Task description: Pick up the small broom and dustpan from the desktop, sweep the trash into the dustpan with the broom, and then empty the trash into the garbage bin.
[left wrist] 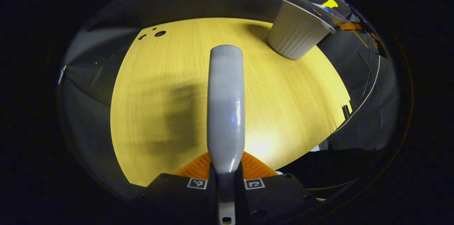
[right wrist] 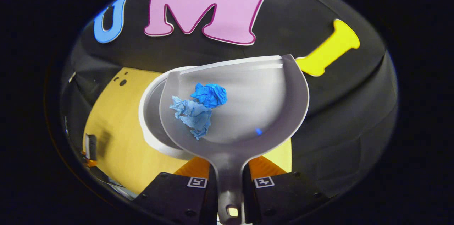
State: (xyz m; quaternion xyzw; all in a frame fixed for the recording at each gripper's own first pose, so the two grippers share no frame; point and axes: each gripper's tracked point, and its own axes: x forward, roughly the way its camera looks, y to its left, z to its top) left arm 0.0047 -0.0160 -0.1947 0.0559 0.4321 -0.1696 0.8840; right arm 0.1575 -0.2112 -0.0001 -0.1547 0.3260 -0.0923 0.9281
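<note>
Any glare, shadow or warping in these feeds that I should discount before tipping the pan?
Left gripper view: a bright hotspot on the desktop beside the broom handle, a soft dark shadow to its left, and fisheye bowing of the table edge. Right gripper view: crumpled blue paper reads sharp in the dustpan; a small blue glint there looks like reflection.

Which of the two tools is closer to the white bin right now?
The right tool. It holds the dustpan directly above the bin. The left tool, gripping the broom, sits back across the desktop from the bin.
</note>
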